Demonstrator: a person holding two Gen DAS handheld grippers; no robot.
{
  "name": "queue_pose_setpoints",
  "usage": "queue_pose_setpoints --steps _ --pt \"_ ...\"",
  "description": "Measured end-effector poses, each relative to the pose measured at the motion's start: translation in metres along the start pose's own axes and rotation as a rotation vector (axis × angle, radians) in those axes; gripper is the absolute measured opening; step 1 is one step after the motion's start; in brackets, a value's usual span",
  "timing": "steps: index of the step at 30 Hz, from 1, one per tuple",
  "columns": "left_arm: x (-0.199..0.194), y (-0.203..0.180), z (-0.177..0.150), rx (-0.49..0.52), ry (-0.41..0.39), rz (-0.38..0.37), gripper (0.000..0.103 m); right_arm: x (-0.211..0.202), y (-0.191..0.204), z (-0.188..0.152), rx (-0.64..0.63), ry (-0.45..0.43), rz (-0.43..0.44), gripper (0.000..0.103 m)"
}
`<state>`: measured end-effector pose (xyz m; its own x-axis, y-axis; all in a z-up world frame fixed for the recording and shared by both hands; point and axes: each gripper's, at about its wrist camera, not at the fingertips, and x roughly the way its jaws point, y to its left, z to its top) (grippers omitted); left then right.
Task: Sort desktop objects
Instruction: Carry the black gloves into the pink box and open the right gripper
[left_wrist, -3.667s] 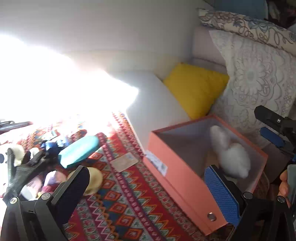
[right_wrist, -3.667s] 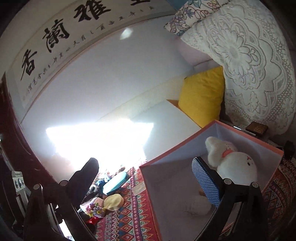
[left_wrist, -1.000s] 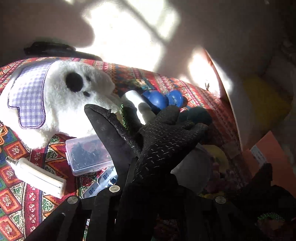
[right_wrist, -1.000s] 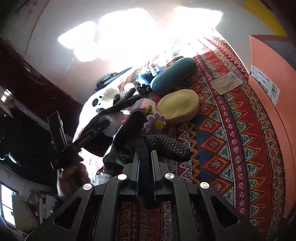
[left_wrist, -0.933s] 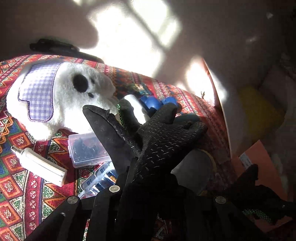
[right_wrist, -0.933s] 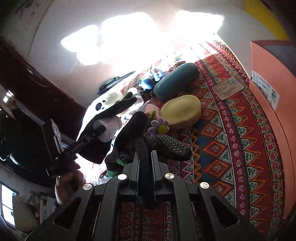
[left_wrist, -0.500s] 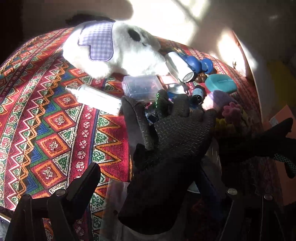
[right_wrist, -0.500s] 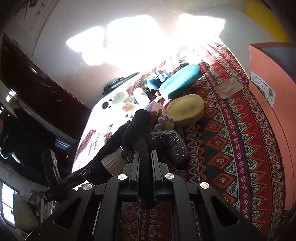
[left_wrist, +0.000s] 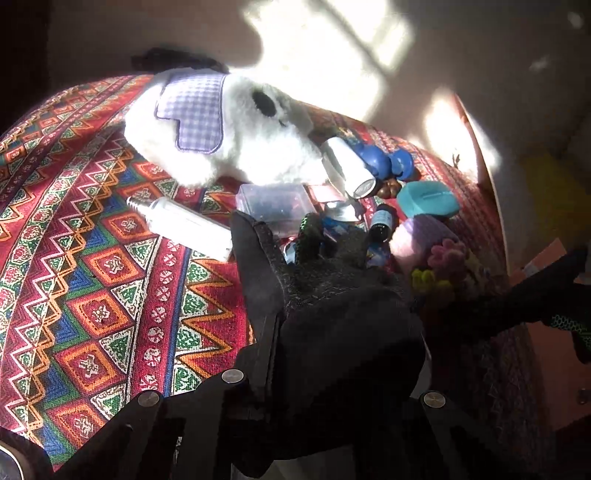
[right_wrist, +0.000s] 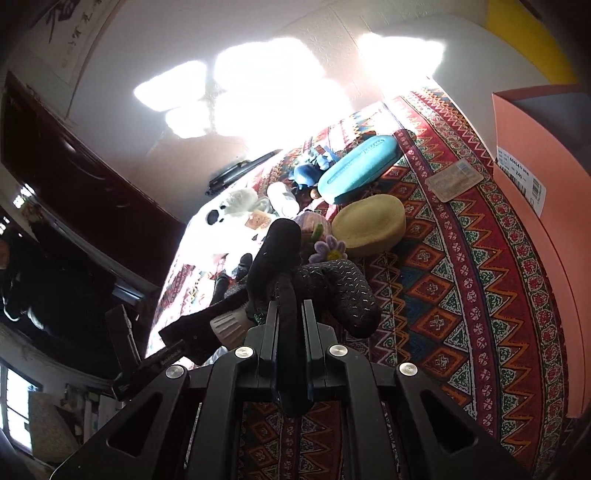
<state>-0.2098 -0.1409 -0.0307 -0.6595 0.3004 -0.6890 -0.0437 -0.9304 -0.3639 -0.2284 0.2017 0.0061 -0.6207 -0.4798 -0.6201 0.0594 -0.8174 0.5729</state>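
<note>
A black glove (left_wrist: 332, 302) with a dotted palm fills the middle of the left wrist view. My left gripper (left_wrist: 288, 258) has its jaws closing on it, and the pads press on the fabric. One finger (left_wrist: 255, 266) shows; the glove hides the other. My right gripper (right_wrist: 290, 299) is shut on a second black glove (right_wrist: 332, 288), lifted above the patterned cloth (right_wrist: 461, 314). That second glove (left_wrist: 535, 295) also hangs at the right edge of the left wrist view. The orange box (right_wrist: 546, 229) stands at the right.
On the cloth (left_wrist: 92, 277) lie a white plush toy (left_wrist: 236, 136), a white bulb (left_wrist: 184, 221), a clear plastic box (left_wrist: 273, 199), a small dark bottle (left_wrist: 380, 221) and a teal case (right_wrist: 358, 168). A yellow round pad (right_wrist: 369, 221) and a card (right_wrist: 454, 181) lie near the box.
The left jaws held the glove, opened wide with it draped on one finger, then closed on it again. The left hand drew back from the pile. The right grip is unchanged.
</note>
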Motion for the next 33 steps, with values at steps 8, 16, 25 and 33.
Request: queue_pose_setpoints --steps 8,16,25,33 --pt "-0.072 -0.020 0.017 -0.083 -0.140 -0.155 0.007 -0.046 0.014 0.013 -0.010 -0.156 0.060 0.010" --pt "-0.099 -0.106 0.041 -0.016 -0.180 -0.343 0.007 -0.088 -0.006 0.025 0.080 -0.269 0.115 0.010" --pt "-0.083 -0.263 0.060 0.138 -0.145 -0.529 0.007 -0.198 -0.039 0.022 0.081 -0.528 0.026 0.010" --pt "-0.032 -0.411 0.047 0.291 -0.051 -0.615 0.007 -0.297 -0.088 0.009 0.103 -0.742 -0.111 0.010"
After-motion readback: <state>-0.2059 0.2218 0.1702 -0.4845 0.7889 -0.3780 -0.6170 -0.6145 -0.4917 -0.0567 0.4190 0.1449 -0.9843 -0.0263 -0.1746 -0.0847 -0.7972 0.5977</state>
